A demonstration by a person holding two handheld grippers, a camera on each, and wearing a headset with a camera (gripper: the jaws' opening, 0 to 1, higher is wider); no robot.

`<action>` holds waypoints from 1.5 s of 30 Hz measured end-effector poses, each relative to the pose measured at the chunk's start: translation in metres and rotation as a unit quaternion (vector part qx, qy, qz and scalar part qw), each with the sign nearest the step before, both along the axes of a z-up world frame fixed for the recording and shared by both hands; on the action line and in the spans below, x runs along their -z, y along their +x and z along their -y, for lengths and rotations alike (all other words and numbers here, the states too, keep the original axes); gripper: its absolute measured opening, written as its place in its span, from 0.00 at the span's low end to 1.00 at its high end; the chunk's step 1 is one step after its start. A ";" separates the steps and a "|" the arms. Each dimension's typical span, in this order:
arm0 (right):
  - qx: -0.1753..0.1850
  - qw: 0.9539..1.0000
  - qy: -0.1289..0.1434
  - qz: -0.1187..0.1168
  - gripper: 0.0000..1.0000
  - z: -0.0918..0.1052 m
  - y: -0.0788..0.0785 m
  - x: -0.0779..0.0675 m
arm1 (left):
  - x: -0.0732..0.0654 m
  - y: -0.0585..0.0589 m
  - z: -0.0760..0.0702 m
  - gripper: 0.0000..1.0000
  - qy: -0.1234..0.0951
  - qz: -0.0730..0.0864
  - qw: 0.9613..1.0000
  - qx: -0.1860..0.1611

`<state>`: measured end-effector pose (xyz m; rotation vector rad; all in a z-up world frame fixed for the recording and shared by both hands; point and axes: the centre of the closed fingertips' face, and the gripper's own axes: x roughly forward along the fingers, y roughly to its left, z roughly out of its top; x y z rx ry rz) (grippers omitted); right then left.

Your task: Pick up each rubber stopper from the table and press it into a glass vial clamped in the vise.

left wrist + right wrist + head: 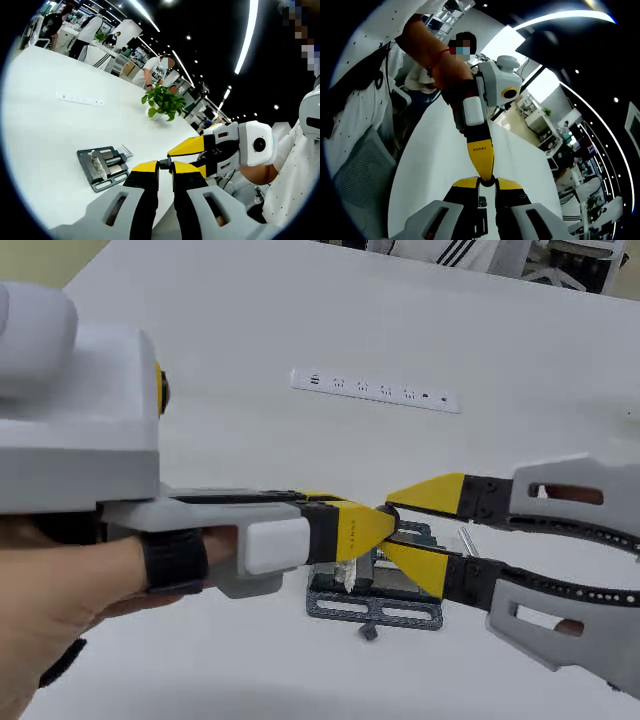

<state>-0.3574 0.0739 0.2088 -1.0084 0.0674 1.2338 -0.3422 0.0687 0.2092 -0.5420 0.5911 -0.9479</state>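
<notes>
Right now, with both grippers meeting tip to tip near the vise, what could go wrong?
1. The left gripper seems to pinch a small dark piece, perhaps a stopper, by its very tips, between the right gripper's open jaws. A bump could flick it onto the table.
2. In the head view both grippers overlap the vise, so lining up with a vial there can't be checked.
</notes>
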 end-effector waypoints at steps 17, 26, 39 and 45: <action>-0.001 1.000 -0.001 0.007 0.06 0.000 -0.001 -0.003 | -0.004 0.000 -0.001 0.08 0.009 0.031 0.999 0.005; 0.002 1.000 0.016 -0.015 0.06 0.001 -0.002 -0.002 | -0.012 -0.002 -0.001 0.15 -0.005 0.042 0.999 0.008; 0.043 0.982 0.130 -0.127 0.06 0.016 0.004 -0.014 | -0.008 0.001 -0.024 0.11 -0.006 0.043 0.999 0.002; 0.052 0.959 0.198 -0.196 0.06 0.013 0.000 -0.023 | -0.009 -0.002 -0.019 0.11 -0.013 0.048 0.999 0.016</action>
